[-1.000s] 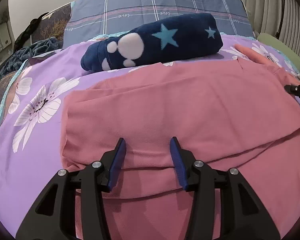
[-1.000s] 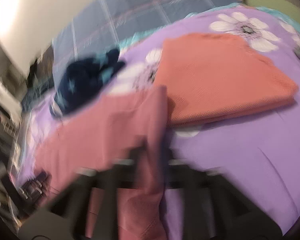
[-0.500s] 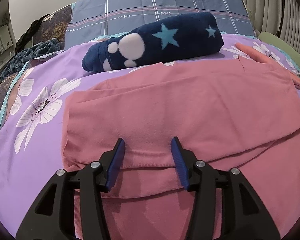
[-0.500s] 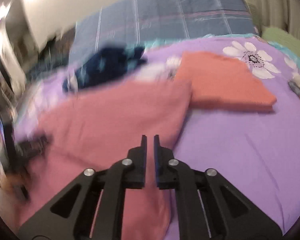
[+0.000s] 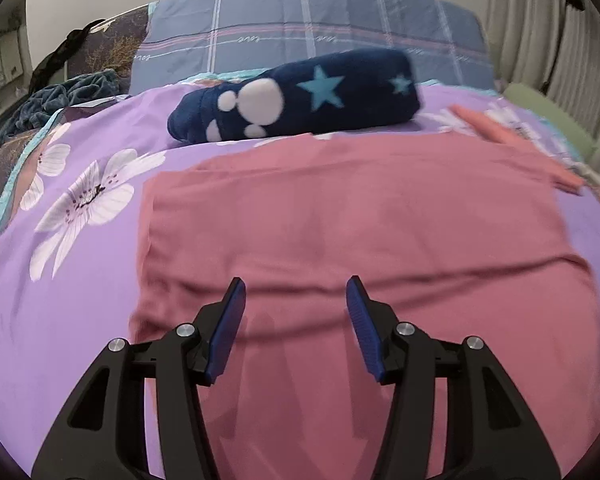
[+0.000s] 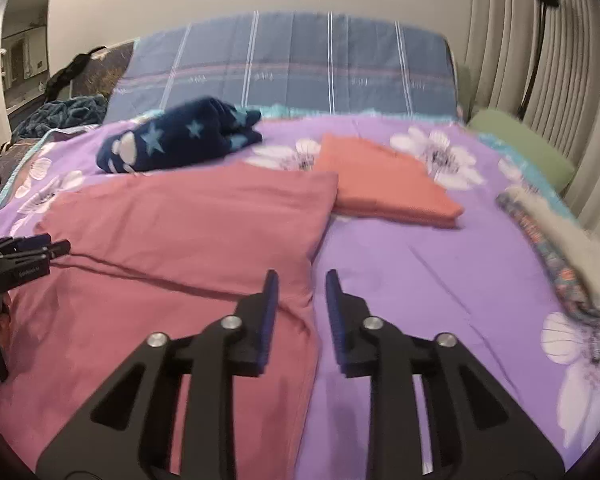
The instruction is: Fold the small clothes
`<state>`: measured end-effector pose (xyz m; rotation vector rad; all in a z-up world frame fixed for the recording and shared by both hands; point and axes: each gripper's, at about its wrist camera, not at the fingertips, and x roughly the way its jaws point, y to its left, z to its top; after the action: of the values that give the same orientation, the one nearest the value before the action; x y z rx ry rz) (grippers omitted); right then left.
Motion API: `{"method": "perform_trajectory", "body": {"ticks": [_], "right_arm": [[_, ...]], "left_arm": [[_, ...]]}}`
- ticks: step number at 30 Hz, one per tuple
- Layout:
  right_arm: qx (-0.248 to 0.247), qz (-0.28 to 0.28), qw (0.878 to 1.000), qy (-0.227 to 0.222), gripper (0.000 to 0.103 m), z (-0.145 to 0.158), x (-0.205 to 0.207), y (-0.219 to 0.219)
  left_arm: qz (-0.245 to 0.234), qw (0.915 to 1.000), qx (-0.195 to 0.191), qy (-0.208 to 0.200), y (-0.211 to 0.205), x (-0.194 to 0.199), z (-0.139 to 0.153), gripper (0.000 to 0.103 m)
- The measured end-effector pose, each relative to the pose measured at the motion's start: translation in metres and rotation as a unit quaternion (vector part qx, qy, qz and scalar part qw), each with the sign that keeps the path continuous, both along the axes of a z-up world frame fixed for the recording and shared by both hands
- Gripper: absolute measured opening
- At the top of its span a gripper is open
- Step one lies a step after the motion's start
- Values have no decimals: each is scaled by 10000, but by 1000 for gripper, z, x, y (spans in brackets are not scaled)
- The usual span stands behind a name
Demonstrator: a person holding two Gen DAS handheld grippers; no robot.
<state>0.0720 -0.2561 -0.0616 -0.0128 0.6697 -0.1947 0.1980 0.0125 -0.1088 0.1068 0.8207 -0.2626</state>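
A big pink shirt lies flat on a purple bed cover with white flowers. The far part of the shirt is folded over the near part, and a fold line runs across it.

The left tongs hang over the near middle of the shirt. Their two blue fingers are wide apart and hold nothing.

The right tongs hang over the right edge of the shirt, where pink meets purple. Their fingers are apart too, with a smaller gap, and nothing is between them.

Far behind the shirt lies a dark blue rolled blanket with stars and a white paw. To the right of the shirt is a folded orange cloth, just touching its far corner. At the far right edge lies a folded grey cloth.
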Motion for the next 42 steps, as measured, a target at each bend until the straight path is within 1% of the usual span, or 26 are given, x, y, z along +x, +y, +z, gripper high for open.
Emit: {"method": "perform_trajectory", "body": {"ticks": [1, 2, 4, 9, 12, 20, 25, 28, 30, 31, 32, 34, 36, 37, 38, 40, 42], "right_arm": [[1, 12, 10000, -63, 32, 6, -5, 2], [5, 48, 9999, -140, 34, 12, -15, 7], [-22, 104, 9997, -218, 35, 19, -25, 13], [-18, 234, 9993, -292, 38, 29, -51, 30], [-81, 242, 9992, -293, 39, 31, -64, 38], [-86, 259, 9993, -262, 43, 32, -92, 47], [-202, 224, 9993, -240, 46, 32, -109, 51], [-153, 252, 9996, -44, 49, 20, -120, 47], [-3, 256, 9994, 247, 50, 5, -129, 36], [85, 238, 9990, 371, 50, -2, -132, 31], [298, 176, 9976, 592, 50, -14, -139, 20], [746, 91, 9933, 876, 50, -32, -151, 3], [1323, 2, 9846, 1144, 44, -49, -166, -16], [1587, -29, 9790, 1280, 38, -58, -174, -24], [1825, -18, 9736, 1368, 34, -64, -183, -30], [2108, 76, 9683, 1336, 31, -68, -198, -36], [2356, 395, 9613, 1370, 31, -69, -216, -39]], "left_arm": [[-65, 10000, 0, -40, 0, -10, 4, 62], [-123, 9999, 30, -102, 0, -22, 8, 64], [-224, 9994, 124, -211, 3, -46, 14, 66], [-240, 9996, 92, -132, 26, -93, 19, 67], [-121, 9992, 377, -95, 38, -116, 14, 67], [113, 9996, 206, 178, 64, -152, -1, 67], [137, 9992, 296, 246, 72, -169, -6, 67], [147, 9990, 199, 374, 82, -181, -9, 67], [128, 9988, 98, 468, 88, -190, -11, 67], [87, 9984, -12, 558, 94, -196, -13, 67], [47, 9979, -132, 625, 99, -202, -16, 67], [-41, 9970, -382, 668, 109, -216, -18, 67], [-114, 9957, -568, 725, 115, -225, -18, 67], [-173, 9942, -720, 784, 118, -230, -17, 67], [-238, 9926, -841, 845, 120, -235, -16, 67], [-490, 9890, -1013, 965, 122, -247, -15, 67], [-747, 9852, -1104, 1075, 122, -259, -17, 67]]}}
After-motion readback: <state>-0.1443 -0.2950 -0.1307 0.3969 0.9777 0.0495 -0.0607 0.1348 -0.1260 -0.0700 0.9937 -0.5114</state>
